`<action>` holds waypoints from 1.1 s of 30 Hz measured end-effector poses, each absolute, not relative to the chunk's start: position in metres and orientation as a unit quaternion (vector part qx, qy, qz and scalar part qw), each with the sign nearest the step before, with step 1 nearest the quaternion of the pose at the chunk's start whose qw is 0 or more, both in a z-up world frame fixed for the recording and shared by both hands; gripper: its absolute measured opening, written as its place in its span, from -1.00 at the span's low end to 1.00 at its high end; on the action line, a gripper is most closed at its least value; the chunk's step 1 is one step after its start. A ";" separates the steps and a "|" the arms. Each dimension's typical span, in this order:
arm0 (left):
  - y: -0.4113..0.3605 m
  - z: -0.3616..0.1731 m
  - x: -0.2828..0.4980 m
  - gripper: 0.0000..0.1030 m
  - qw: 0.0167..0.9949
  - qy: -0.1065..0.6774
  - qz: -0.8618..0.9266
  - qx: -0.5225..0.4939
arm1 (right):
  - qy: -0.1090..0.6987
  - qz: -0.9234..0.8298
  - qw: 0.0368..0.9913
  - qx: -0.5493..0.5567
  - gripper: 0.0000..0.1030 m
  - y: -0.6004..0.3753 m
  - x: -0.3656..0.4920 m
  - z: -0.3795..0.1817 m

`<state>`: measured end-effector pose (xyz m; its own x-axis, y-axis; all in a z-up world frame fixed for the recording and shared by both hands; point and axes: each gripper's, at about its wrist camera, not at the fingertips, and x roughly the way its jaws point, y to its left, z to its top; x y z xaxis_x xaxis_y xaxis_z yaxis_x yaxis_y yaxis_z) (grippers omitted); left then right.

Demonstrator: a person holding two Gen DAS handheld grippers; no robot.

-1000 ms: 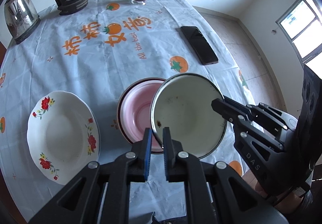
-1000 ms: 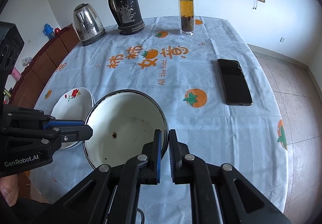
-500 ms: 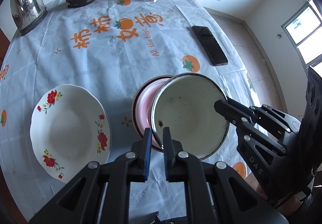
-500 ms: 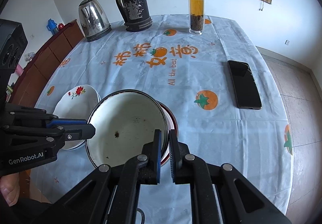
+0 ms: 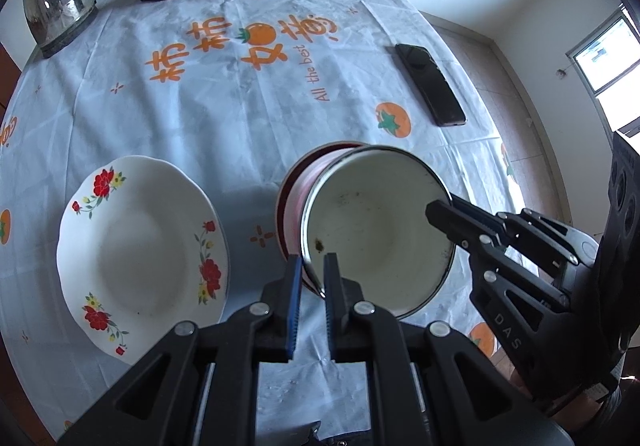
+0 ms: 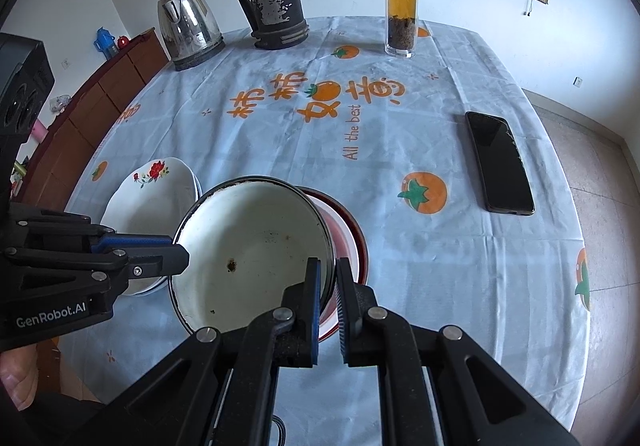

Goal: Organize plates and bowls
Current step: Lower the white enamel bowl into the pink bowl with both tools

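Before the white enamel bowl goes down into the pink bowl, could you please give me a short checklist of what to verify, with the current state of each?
1. Left gripper clamped on the white enamel bowl rim: ok.
2. Right gripper clamped on the opposite rim: ok.
3. White bowl lined up over the pink bowl: not ok, it overlaps only partly and sits tilted.
4. Pink bowl free of contents: cannot tell, mostly hidden.
5. Flowered plate clear of the lowering path: ok, it lies apart to the left.
6. Phone out of the way: ok, far to the right.
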<state>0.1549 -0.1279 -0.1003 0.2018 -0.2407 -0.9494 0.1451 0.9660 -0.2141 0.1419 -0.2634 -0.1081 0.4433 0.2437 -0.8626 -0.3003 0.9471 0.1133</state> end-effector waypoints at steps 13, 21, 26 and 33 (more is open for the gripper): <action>-0.129 -0.113 0.161 -0.85 0.765 0.631 -0.121 -0.041 | 0.514 0.162 0.842 -0.026 -0.80 -0.261 0.148 -0.118; -0.130 -0.121 0.165 -0.85 0.757 0.640 -0.123 -0.043 | 0.522 0.159 0.838 -0.025 -0.81 -0.262 0.154 -0.125; -0.131 -0.125 0.165 -0.85 0.755 0.643 -0.125 -0.043 | 0.527 0.157 0.835 -0.026 -0.81 -0.262 0.155 -0.129; -0.131 -0.125 0.166 -0.85 0.755 0.643 -0.124 -0.042 | 0.528 0.156 0.834 -0.027 -0.80 -0.262 0.155 -0.131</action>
